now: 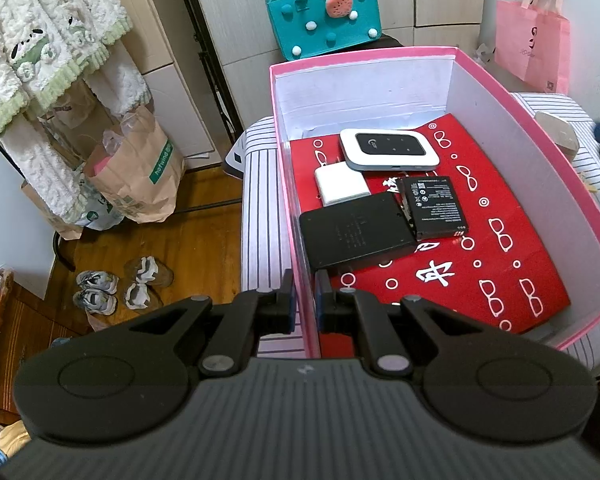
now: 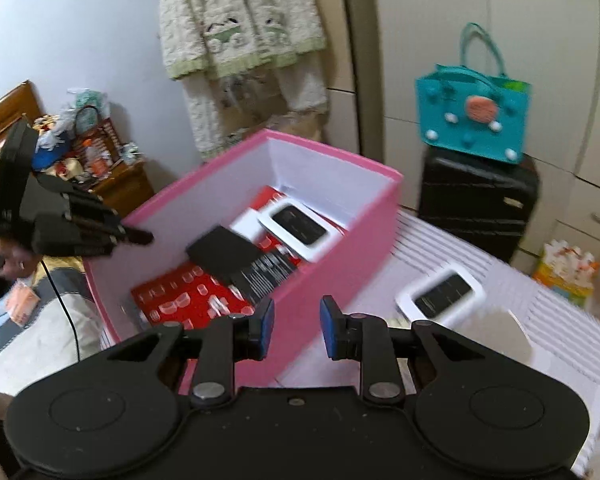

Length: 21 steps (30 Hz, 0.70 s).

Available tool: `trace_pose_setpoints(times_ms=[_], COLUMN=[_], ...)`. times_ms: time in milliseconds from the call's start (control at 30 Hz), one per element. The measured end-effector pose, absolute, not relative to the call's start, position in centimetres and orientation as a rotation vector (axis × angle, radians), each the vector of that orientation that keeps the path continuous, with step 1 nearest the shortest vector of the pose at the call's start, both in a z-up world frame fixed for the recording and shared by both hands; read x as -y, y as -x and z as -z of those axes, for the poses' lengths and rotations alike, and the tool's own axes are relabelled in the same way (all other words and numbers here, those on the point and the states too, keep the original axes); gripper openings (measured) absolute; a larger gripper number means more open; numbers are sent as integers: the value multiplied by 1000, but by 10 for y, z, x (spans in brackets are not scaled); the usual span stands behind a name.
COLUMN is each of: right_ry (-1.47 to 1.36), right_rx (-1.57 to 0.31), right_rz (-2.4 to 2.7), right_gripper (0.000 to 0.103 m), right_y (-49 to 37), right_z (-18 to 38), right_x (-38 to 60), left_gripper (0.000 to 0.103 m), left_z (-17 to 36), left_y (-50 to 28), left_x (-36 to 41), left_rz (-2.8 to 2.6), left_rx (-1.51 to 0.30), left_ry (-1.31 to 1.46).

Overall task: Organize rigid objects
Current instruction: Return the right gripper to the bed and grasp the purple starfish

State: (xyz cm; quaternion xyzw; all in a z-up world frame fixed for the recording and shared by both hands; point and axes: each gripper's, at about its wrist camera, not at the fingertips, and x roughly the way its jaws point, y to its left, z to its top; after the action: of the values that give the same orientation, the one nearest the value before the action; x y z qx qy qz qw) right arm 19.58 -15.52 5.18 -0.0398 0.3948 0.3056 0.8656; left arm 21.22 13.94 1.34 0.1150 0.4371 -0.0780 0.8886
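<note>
A pink box [image 1: 379,62] stands on a striped table top [image 1: 260,168]. Over its red liner lie a white pocket router [image 1: 387,149], a white charger block [image 1: 339,188], a black flat cover [image 1: 355,234] and a black battery [image 1: 435,208]. My left gripper [image 1: 303,284] is shut on the box's near left wall; the right wrist view shows it at the box's left rim [image 2: 138,236]. My right gripper [image 2: 298,330] hovers in front of the box's outer side, open, nothing between its pads. A second white device [image 2: 439,294] lies on the table right of the box.
A blurred beige object [image 2: 495,336] lies next to the second device. A teal felt bag [image 2: 473,120] sits on a black suitcase [image 2: 477,204] behind the table. A pink bag [image 1: 531,44] hangs at the right. Paper bags [image 1: 140,176] and shoes [image 1: 116,288] are on the wooden floor at the left.
</note>
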Motion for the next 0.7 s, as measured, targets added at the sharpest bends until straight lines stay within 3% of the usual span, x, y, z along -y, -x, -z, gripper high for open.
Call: trace_pose_setpoints(times_ms=[333, 700], right_ry=[40, 73], right_rx=[-901, -944], right_rz=[-541, -564], right_gripper=[31, 45], right_y=[-158, -135], right_z=[-2, 29], right_x=[197, 200], left_gripper=[8, 8], left_z=[-14, -14], left_y=[-211, -209], left_x=[-140, -143], left_rz=[161, 135], left_rx=[-906, -918], left_ry=[-242, -211])
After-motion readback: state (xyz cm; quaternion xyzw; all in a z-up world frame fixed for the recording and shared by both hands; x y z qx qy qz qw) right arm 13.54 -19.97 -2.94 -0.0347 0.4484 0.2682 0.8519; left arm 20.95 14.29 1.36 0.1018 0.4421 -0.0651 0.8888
